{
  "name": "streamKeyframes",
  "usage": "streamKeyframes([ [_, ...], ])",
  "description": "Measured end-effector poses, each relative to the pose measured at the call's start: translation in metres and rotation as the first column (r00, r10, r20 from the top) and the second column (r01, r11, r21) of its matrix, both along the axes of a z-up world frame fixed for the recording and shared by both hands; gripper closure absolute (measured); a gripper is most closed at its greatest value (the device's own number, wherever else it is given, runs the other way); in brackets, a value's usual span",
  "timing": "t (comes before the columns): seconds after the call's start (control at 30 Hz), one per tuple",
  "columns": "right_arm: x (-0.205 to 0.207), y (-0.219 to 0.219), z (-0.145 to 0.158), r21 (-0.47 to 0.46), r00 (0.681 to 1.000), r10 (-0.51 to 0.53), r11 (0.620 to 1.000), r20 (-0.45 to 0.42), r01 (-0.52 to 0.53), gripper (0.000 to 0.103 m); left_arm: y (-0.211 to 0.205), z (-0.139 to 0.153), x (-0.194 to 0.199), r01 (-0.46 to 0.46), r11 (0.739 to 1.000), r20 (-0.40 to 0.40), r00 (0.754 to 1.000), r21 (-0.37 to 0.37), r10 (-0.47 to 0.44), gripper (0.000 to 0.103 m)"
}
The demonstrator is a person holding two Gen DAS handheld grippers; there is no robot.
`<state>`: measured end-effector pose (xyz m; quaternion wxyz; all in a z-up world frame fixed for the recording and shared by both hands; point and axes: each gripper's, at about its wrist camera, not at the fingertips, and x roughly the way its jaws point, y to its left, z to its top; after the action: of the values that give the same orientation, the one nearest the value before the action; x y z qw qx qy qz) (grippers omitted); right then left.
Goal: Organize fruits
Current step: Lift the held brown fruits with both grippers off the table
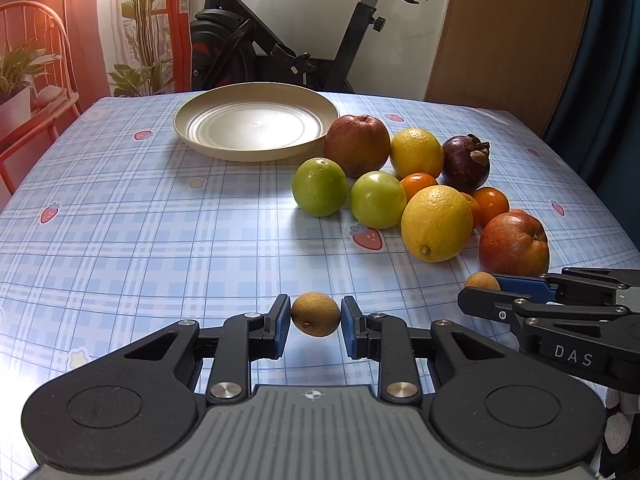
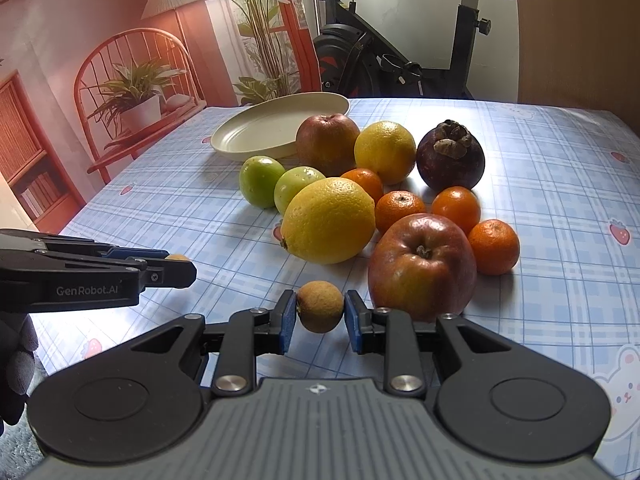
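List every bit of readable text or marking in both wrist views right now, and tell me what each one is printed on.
"DAS": on the side of the right gripper, seen in the left wrist view.
"GenRobot.AI": on the side of the left gripper, seen in the right wrist view.
Book spines on the shelf in the wall picture: too small to read.
Tablecloth: strawberry and bunny prints only, no words.

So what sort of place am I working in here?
Likely a home living or dining room: a table with a strawberry-print plaid tablecloth, an exercise bike behind it, and a backdrop showing a red chair with a potted plant.
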<state>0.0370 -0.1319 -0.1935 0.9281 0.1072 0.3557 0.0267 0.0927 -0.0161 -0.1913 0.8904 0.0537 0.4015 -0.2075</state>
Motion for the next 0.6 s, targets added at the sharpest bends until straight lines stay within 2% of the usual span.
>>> streamKeyframes([
  [0.6,0.000,0.006,0.028,-0.036,0.997,0.023,0.999,0.067,-0.021,0.075,0.006,0.023,-0.004,-0.014,1.000,0.059,0.998,-0.012,0.015,0.074],
])
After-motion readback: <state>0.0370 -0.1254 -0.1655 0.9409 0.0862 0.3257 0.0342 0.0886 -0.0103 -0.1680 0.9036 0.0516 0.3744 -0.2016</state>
